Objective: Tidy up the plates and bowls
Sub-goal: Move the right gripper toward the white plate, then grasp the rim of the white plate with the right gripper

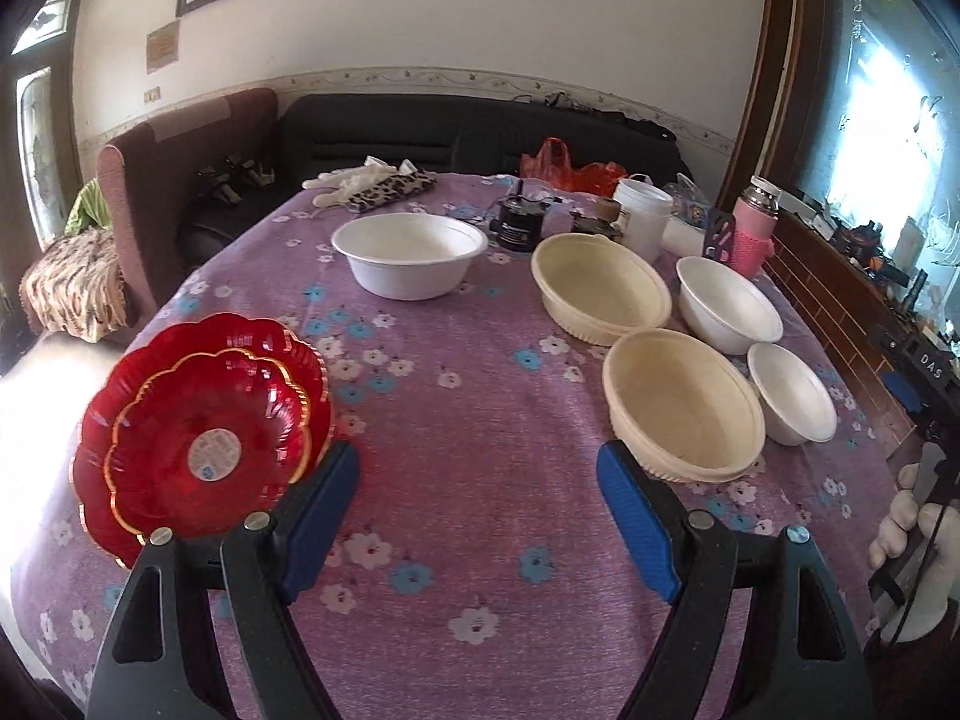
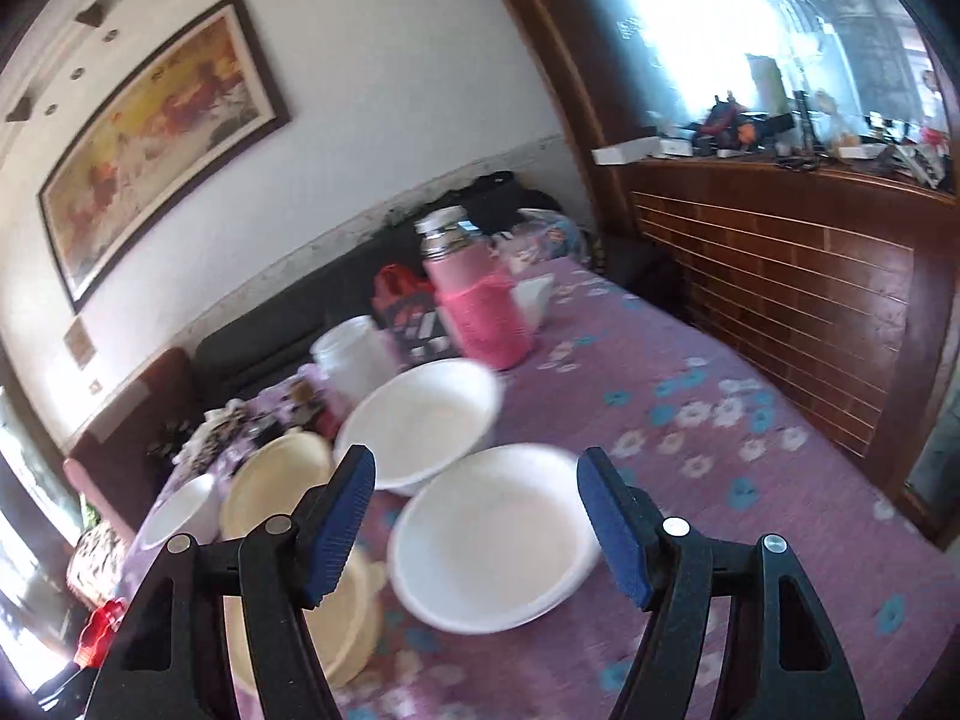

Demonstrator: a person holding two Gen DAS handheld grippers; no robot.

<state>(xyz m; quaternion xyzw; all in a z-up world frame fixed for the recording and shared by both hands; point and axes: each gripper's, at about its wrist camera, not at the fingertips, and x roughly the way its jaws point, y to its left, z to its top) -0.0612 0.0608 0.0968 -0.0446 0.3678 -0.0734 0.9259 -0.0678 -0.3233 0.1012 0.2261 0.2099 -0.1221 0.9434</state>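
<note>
Two red scalloped plates [image 1: 204,420] lie stacked at the table's left edge, just left of my left gripper [image 1: 479,459], which is open and empty over the purple cloth. A white bowl [image 1: 408,258] stands further back. To the right are two cream bowls [image 1: 600,288] [image 1: 684,414] and two white bowls [image 1: 729,306] [image 1: 792,393]. My right gripper [image 2: 477,462] is open, and the small white bowl [image 2: 498,540] sits below and between its fingers, untouched. Beyond it is the larger white bowl [image 2: 420,420], with the cream bowls [image 2: 276,480] to the left.
A pink flask [image 1: 753,228] [image 2: 480,306], a white tub [image 1: 642,216], a black jar [image 1: 519,225] and a red bag [image 1: 570,171] crowd the table's far end. A wooden cabinet [image 2: 780,300] runs along the right side. A gloved hand [image 1: 906,516] shows at the right edge.
</note>
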